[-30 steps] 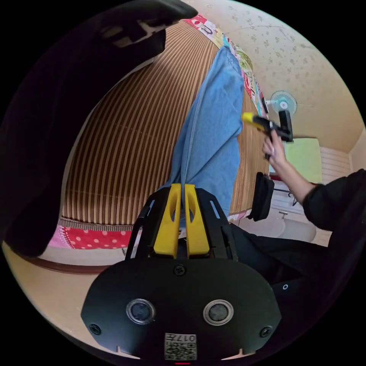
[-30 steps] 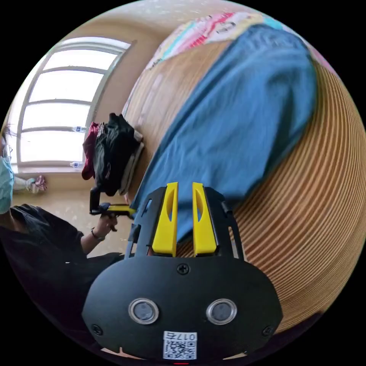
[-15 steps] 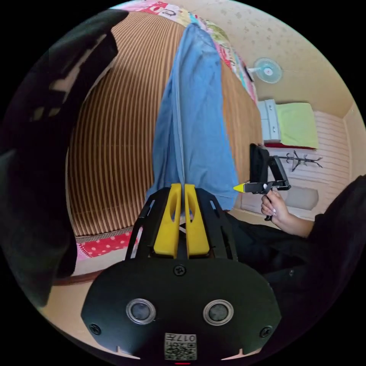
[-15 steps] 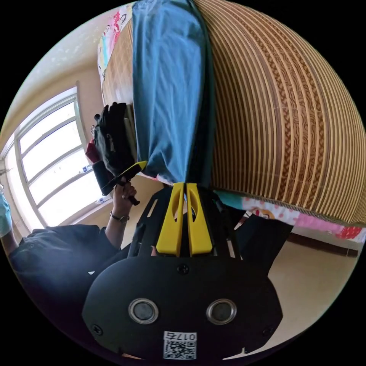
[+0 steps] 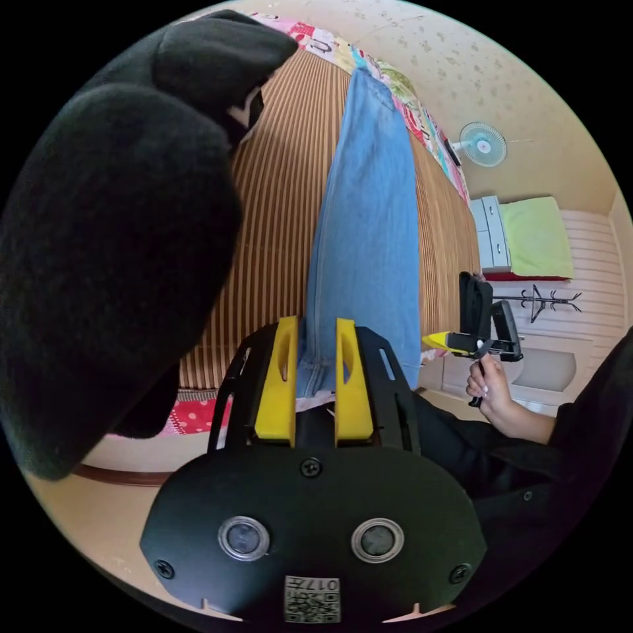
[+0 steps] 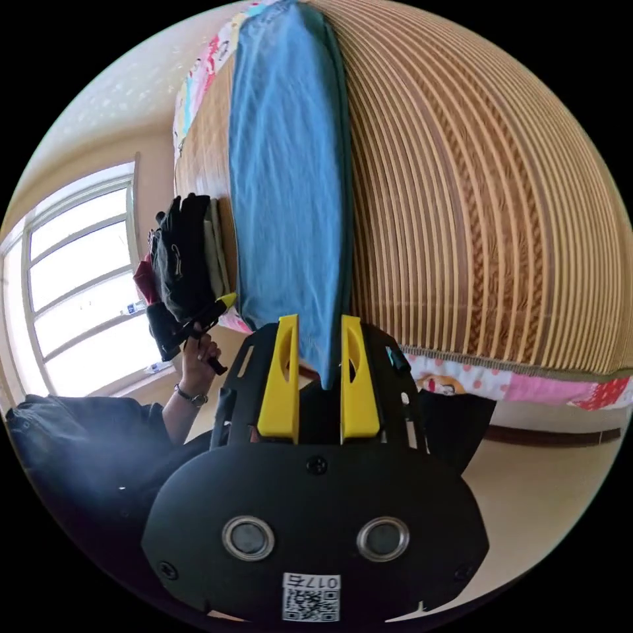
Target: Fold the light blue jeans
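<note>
Holding item one, the light blue jeans (image 5: 366, 217): you have them laid lengthwise on the striped mat (image 5: 277, 217), legs stacked into one long strip, hem end at the near edge of the bed, far end by the patterned quilt (image 5: 409, 105)

Item two, your left gripper (image 5: 314, 330): jaws spread, the hem corner lying between them with daylight on both sides, neither jaw pressing the denim

Item three, your right gripper (image 6: 318, 330): jaws likewise spread, the other hem corner hanging loose between them, nothing pinched. In the left gripper view it sits just off the strip's side edge, in your hand (image 5: 491, 389)

Item four, bystanders: a pile of dark clothes (image 6: 181, 257) beside the jeans near the window (image 6: 66, 283); a dark garment (image 5: 112, 250) close against the left camera; a fan (image 5: 482, 144) on the far wall

Step in hand, by judgement: the strip is laid out and let go, the lengthwise fold seemingly done, the crosswise fold not yet made

Next move calls for: closing both jaws squarely on both hem layers, lifting evenly and carrying the hems toward the waistband, keeping edges aligned and clear of the dark pile
</note>
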The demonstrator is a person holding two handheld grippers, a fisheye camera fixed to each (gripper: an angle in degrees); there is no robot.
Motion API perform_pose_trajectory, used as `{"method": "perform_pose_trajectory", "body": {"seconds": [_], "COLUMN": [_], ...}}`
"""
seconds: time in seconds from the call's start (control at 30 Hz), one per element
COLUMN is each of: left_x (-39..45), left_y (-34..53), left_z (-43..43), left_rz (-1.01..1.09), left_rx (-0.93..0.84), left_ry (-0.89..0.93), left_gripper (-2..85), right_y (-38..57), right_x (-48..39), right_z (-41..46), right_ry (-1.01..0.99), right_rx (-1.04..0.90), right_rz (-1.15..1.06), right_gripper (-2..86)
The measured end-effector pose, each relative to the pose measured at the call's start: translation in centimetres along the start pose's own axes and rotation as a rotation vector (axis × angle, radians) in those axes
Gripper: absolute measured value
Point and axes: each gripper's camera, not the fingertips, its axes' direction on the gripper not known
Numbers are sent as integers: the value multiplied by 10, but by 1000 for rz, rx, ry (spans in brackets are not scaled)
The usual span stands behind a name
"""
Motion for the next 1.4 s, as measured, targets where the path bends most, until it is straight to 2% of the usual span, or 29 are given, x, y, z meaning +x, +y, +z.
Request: {"method": "perform_pose_trajectory", "body": {"seconds": [0.07, 0.17, 0.2, 0.3, 0.4, 0.5, 0.67, 0.73, 0.83, 0.9, 1.07, 1.17, 1.27, 1.33, 1.4], "left_x": [2, 6, 8, 19, 32, 35, 22, 18, 17, 19, 20, 24, 22, 7, -20], "left_y": [-2, 2, 4, 32, 67, 77, 11, -29, -85, -120, -145, -123, -105, -109, -123], "left_z": [9, 16, 24, 44, 67, 64, 47, 53, 61, 72, 87, 96, 100, 102, 112], "left_rz": [23, 46, 63, 68, 66, 20, -2, 29, 50, 88, 92, 104, 121, 72, 7], "left_rx": [-30, -14, -84, -175, -330, -336, -111, -57, 100, 164, 138, 79, 67, 50, 10], "left_ry": [-51, -138, -74, 28, 43, 129, 304, 301, 184, 200, 255, 251, 240, 291, 431], "left_gripper": [95, 45, 13, 1, 7, 45, 98, 110, 127, 121, 112, 101, 90, 80, 58], "right_y": [-15, -34, -32, -5, 37, 61, 27, -16, -73, -100, -129, -107, -83, -83, -92], "right_x": [-11, -20, -24, -36, -27, -19, 7, 25, 28, 22, -7, -22, -28, -22, -14], "right_z": [5, 29, 29, 32, 29, -1, -79, -95, -101, -102, -92, -82, -80, -82, -84], "right_ry": [63, 128, 225, 375, 401, 307, -11, -126, -194, -187, -175, -147, -169, -255, -347], "right_rx": [-6, -101, -108, -191, -290, -294, 1, 95, 158, 183, 141, 93, 132, 172, 197], "right_rz": [-49, -69, -59, -139, -110, -84, -79, -74, -119, -148, -208, -214, -164, -117, -84], "right_gripper": [95, 77, 54, 30, 26, 32, 70, 109, 128, 131, 122, 108, 98, 88, 75]}}
